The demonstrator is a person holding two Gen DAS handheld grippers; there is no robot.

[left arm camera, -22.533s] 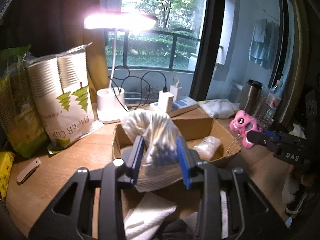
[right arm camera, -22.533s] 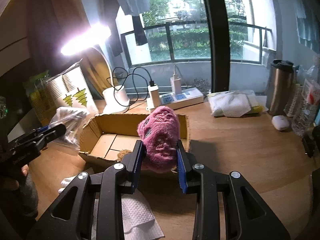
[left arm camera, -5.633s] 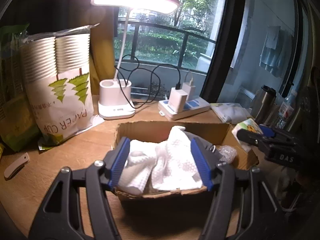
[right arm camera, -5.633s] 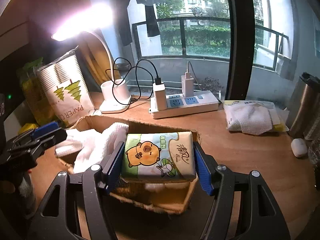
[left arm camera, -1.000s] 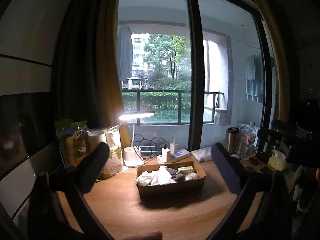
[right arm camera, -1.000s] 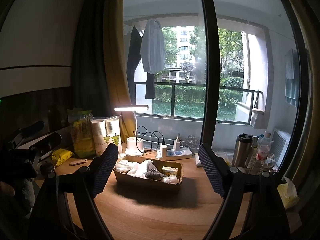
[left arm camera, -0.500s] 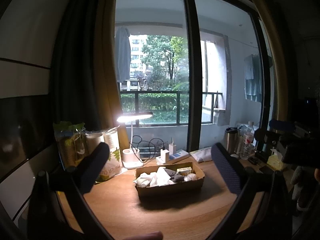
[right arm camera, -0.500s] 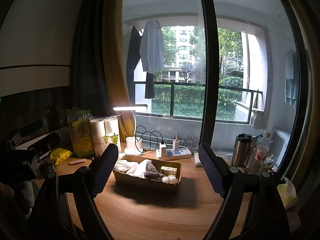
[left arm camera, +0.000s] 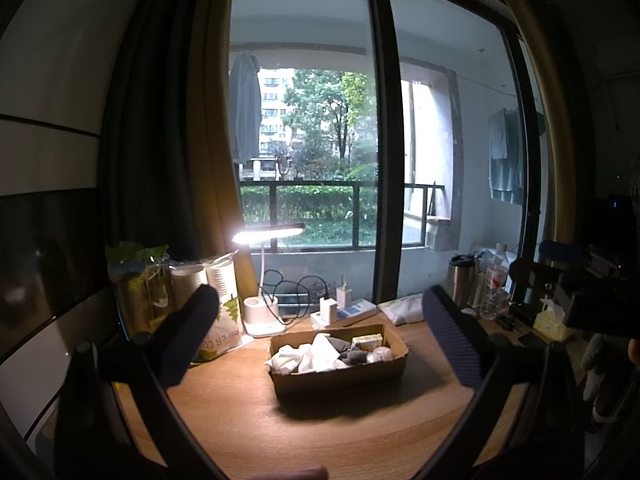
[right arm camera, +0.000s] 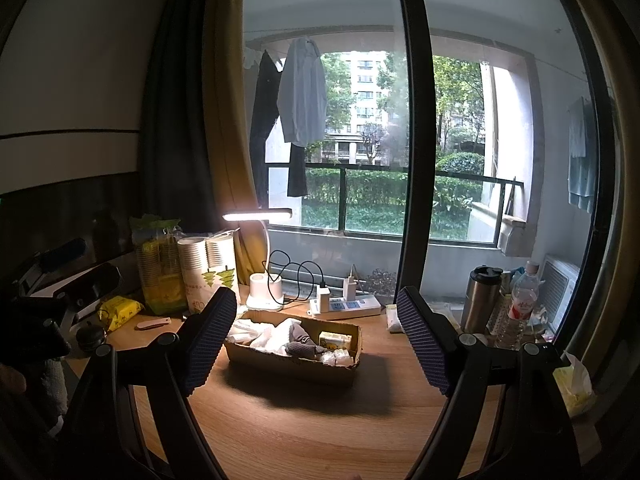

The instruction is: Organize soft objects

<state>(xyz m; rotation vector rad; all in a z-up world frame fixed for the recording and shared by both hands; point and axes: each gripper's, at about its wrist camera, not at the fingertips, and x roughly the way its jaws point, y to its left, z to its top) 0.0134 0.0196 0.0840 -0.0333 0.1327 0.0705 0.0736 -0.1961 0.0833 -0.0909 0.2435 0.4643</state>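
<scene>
A cardboard box [left arm camera: 340,376] stands in the middle of the wooden desk. It holds white cloths [left arm camera: 308,356], a dark sock, a yellow tissue pack [left arm camera: 366,341] and a small clear bag. The box also shows in the right wrist view [right arm camera: 292,364], with the cloths [right arm camera: 260,334] and the tissue pack [right arm camera: 335,340]. My left gripper [left arm camera: 320,336] is wide open and empty, held well back from the box. My right gripper [right arm camera: 314,340] is wide open and empty too, also far back.
A lit desk lamp [left arm camera: 260,280], a power strip [left arm camera: 344,314] with chargers, and bags of paper cups [left arm camera: 216,304] stand behind the box. A steel flask [right arm camera: 480,300] and bottles [right arm camera: 520,304] stand at the right. A yellow packet [right arm camera: 120,308] lies at the left.
Both grippers have drawn back slightly further from the desk. They stay wide open and empty. The box and its contents have not moved.
</scene>
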